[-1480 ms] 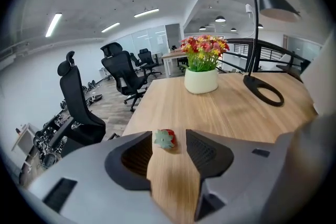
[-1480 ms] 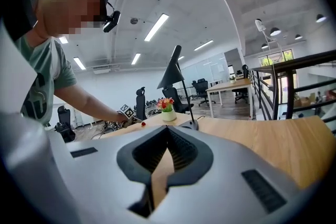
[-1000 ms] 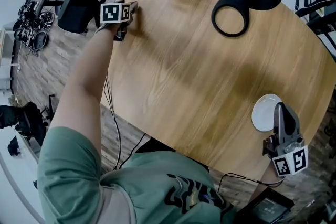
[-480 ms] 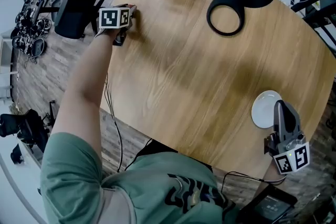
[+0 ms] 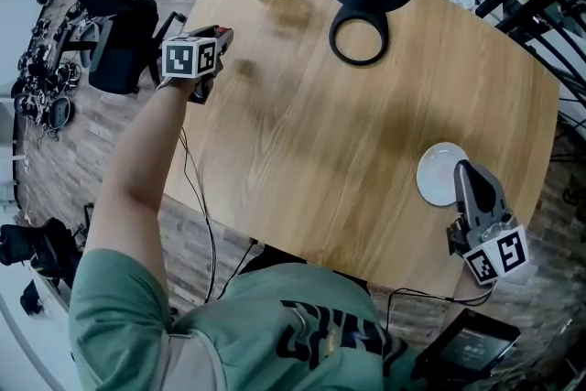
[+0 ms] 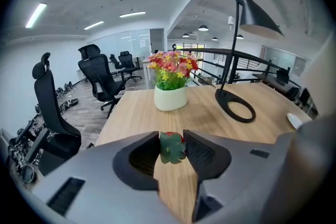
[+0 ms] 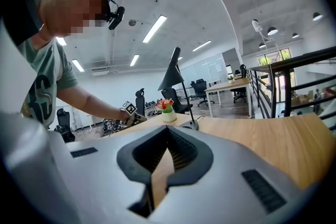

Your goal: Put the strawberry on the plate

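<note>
Left gripper: just closed, clamped on strawberry.
Right gripper: sat empty, jaws together, at plate on surface.

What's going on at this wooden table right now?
A person works two handheld grippers over the round wooden table. The left gripper has just closed its jaws on a small red strawberry with green leaves, near the table's left edge. The right gripper, jaws together and empty, sits by the small white round plate, which holds nothing yet.
</note>
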`<state>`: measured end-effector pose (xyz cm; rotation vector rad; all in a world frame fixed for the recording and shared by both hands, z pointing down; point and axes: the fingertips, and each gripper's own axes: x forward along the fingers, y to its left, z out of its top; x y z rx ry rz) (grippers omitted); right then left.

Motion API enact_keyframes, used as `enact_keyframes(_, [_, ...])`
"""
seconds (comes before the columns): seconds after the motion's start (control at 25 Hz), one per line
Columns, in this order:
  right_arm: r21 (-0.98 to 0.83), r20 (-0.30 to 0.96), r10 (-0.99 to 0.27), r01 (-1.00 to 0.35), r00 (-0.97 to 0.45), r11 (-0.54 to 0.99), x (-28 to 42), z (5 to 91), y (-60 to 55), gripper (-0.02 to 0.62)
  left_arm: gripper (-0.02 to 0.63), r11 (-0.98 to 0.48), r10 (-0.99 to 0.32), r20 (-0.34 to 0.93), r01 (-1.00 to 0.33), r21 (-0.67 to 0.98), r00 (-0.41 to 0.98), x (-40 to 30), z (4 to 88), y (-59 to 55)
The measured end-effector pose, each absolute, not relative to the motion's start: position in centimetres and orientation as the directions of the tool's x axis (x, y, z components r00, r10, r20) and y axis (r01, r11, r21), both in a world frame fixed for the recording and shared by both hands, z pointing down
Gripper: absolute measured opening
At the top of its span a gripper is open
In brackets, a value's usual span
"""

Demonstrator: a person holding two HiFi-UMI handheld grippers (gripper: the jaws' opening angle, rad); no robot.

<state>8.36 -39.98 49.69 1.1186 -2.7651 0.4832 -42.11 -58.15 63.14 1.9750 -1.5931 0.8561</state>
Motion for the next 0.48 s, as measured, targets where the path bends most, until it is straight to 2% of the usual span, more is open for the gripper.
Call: enact_keyframes(0.48, [-0.204,0.242,-0.695,-0.736,-0.677,0.646,12.5,48.1,-38.5,0.006,0.150,-0.368,-0.703,0.645,-0.929,0.030,0.299,-31.0,56.4,-57.5])
